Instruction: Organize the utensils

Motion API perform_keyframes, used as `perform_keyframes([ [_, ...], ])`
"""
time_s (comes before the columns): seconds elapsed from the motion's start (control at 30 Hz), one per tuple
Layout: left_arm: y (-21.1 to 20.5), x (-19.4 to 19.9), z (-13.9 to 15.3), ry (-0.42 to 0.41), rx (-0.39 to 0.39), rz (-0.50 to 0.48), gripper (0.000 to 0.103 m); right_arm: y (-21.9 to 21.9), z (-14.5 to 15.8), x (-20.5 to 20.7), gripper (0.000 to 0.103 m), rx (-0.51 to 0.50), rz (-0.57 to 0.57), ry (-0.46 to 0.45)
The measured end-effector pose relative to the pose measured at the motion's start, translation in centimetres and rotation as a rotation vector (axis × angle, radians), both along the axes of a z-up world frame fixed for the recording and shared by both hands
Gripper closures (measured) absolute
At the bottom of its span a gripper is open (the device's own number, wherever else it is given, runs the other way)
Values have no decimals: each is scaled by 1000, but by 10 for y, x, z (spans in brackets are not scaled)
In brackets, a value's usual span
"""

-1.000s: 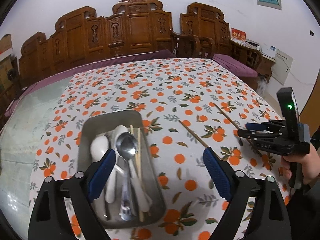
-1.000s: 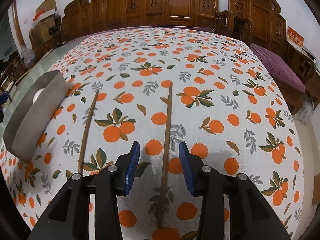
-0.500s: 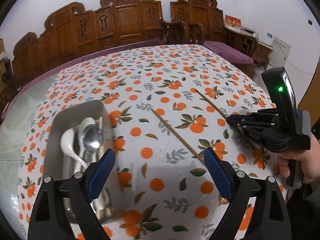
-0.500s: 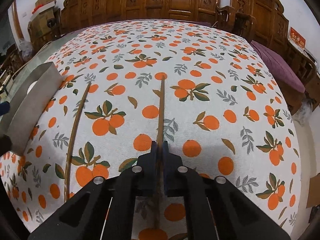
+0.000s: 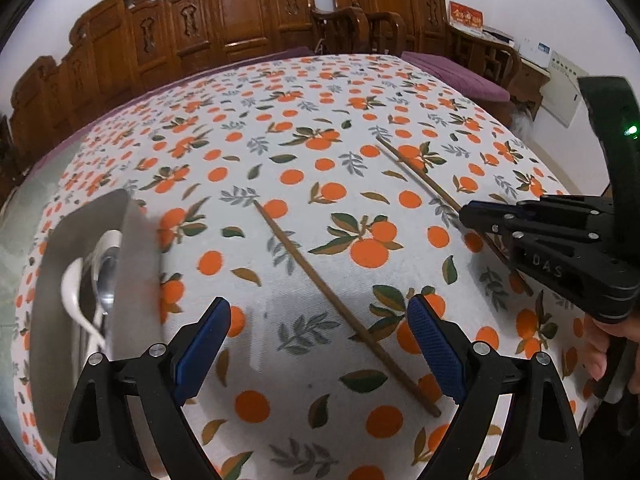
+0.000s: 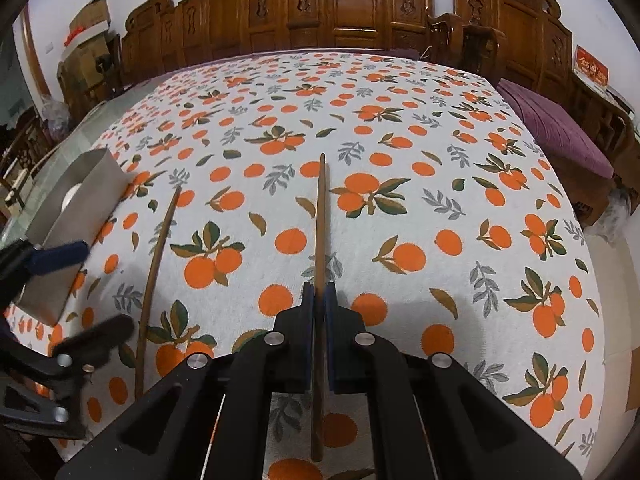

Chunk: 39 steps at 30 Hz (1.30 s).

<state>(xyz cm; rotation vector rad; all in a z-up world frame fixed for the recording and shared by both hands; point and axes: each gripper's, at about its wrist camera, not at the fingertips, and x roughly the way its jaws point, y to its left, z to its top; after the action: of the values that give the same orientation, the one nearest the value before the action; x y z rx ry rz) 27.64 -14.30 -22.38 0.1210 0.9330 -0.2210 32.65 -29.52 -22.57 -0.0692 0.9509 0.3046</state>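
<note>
We have the right gripper (image 6: 319, 300) pinched tight on the right-hand chopstick (image 6: 320, 216), the pads meeting the stick a good way down its length, with the near end poking out below the jaws and the far end lying out across the orange-patterned tablecloth (image 6: 460, 168). We cannot tell whether the stick is clear of the cloth. The left gripper (image 5: 320, 344) stands wide apart with nothing in it, its pads either side of the left-hand chopstick (image 5: 320, 280), which lies slantwise on the cloth, near end to the right. The pads do not appear to touch it.

The metal tray (image 5: 136, 248) sits at the left of the table with a white spoon (image 5: 74, 292) and a steel spoon (image 5: 106, 276) in it; both chopsticks are well apart from it.

In our judgement, the risks from here are these:
- The left-hand stick crosses the left jaws at an angle, so closing now may roll or kick it sideways.
- A thin round stick on soft cloth may be pressed into the fabric, and the pads may bunch the cloth with it.
- The right stick is held off its middle, so it may pivot in the pads and droop on the way to the tray.
- The two grippers work near each other, and the long stick could knock the left one
</note>
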Motion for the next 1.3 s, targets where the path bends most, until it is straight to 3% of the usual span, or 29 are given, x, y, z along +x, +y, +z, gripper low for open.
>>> perform_keyframes([
  [0.23,-6,11,-13,50,-10,-4,46,-3,3,0,97,27,-7,-13],
  [0.4,-8,14,-19,62,-6,3,59,-2,5,0,97,22,-3,-14],
  [0.5,-6,12,-18,54,-1,-2,78,-2,5,0,97,23,-3,-14],
  [0.53,-4,12,-18,58,-11,-1,90,-2,5,-1,97,22,-3,-14],
  [0.57,-3,12,-18,63,-20,2,93,-1,5,-1,97,22,-2,-15],
  [0.87,10,4,-16,86,-37,-2,99,5,5,-5,97,17,7,-22],
  [1.3,35,-15,26,12,-36,8,99,23,11,-12,97,18,43,-34],
])
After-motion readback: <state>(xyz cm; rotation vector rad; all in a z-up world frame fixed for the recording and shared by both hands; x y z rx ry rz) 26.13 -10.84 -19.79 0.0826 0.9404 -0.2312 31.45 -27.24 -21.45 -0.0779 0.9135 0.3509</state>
